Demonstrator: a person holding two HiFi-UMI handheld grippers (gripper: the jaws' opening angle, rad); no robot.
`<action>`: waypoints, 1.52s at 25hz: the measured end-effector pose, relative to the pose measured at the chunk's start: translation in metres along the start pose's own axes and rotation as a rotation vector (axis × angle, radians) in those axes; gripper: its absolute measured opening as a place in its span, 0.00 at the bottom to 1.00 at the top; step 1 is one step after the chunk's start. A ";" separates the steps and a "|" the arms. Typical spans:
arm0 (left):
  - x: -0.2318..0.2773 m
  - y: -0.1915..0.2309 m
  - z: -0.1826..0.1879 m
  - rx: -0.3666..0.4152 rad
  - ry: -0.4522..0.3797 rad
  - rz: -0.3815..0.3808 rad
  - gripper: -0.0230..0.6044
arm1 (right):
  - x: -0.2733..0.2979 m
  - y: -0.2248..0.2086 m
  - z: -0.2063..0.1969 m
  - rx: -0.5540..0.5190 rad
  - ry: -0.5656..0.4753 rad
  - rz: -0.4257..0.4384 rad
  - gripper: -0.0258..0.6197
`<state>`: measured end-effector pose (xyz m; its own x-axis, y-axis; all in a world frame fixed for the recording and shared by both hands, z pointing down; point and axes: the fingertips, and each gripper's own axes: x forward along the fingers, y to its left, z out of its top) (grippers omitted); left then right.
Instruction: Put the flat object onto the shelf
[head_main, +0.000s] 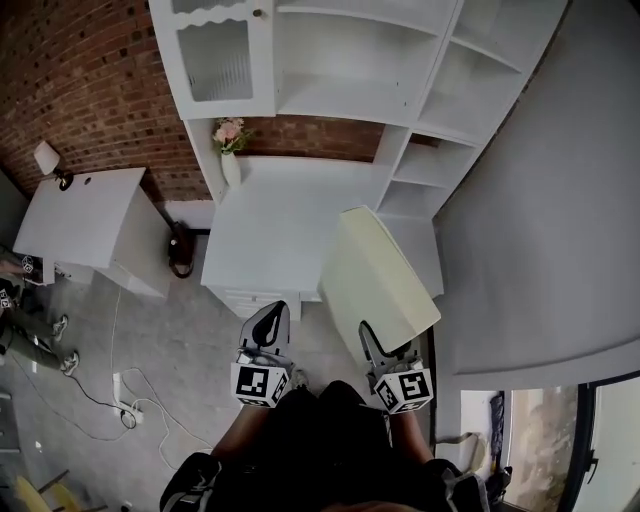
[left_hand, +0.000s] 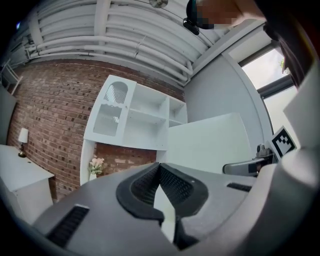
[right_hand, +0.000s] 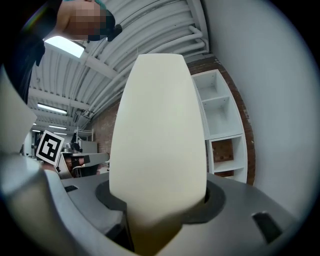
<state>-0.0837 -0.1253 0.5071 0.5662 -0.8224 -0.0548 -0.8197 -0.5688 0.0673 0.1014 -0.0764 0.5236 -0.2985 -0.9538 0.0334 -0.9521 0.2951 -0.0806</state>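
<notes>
Cream-coloured and broad, the flat object (head_main: 375, 285) is clamped by its near edge in the right hand-held gripper (head_main: 372, 342), whose jaws stand partly apart around its thickness. It tilts up and away above the right near corner of the white desk (head_main: 265, 225). It is short of the white shelf unit (head_main: 335, 100), which rises against the brick wall (head_main: 70, 70) at the desk's far side. The left hand-held gripper (head_main: 268, 322) hangs just left of the flat object, pinched closed with nothing in it. A vase of pink flowers (head_main: 230, 150) stands at the far left of the desk. A grey wall (head_main: 560, 220) runs close along the right.
</notes>
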 end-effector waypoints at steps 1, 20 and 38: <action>0.004 0.005 0.000 -0.010 -0.001 0.011 0.05 | 0.007 -0.002 0.003 -0.007 0.001 0.007 0.48; 0.137 0.059 0.021 -0.002 -0.034 0.054 0.05 | 0.156 -0.078 0.189 -0.461 -0.148 0.059 0.48; 0.173 0.057 -0.001 -0.011 0.036 0.040 0.05 | 0.242 -0.074 0.413 -1.370 -0.289 -0.300 0.48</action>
<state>-0.0325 -0.3004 0.5024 0.5359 -0.8441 -0.0162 -0.8409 -0.5354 0.0795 0.1279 -0.3519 0.1261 -0.2127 -0.9172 -0.3370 -0.3379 -0.2546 0.9061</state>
